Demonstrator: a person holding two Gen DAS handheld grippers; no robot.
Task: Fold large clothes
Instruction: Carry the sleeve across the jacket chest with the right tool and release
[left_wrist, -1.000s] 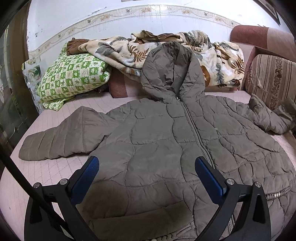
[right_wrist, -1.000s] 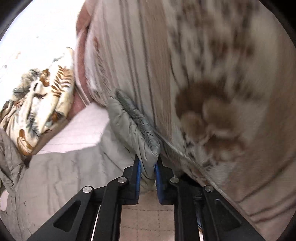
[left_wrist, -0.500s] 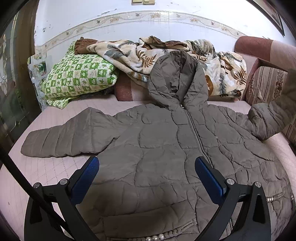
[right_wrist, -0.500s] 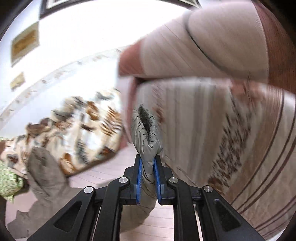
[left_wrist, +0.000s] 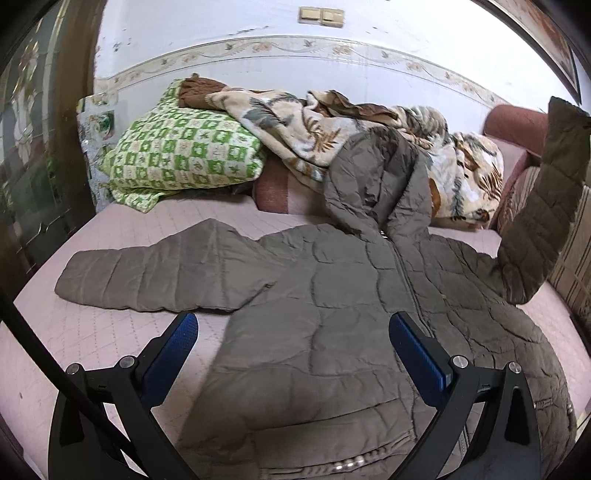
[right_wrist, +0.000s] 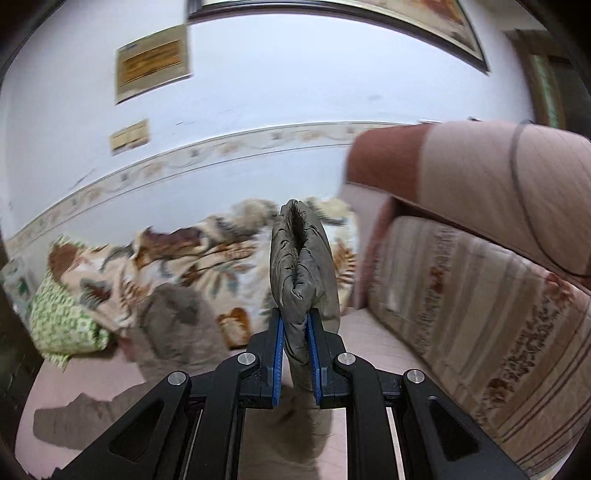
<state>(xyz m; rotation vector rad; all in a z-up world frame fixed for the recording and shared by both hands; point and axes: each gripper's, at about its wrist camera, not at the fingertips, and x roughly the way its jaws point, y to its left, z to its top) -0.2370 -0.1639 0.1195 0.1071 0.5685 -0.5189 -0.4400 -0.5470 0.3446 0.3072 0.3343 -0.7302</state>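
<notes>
Left to right: a green checked pillow (left_wrist: 181, 155), then the jacket (left_wrist: 332, 314) spread flat on the bed (left_wrist: 92, 332), front up. The left gripper (left_wrist: 293, 332) hovers wide open, empty. The right gripper (right_wrist: 295, 332) pinches the raised sleeve cuff (right_wrist: 299, 266). The wall plaque's (right_wrist: 153, 68) writing is blurred.

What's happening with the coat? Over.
Right gripper shut on sleeve cuff, raised. Left gripper open above jacket. Nothing blocking.

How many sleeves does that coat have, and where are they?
2. One sleeve lies flat on the bed; the other sleeve is lifted, pinched in the right gripper.
</notes>
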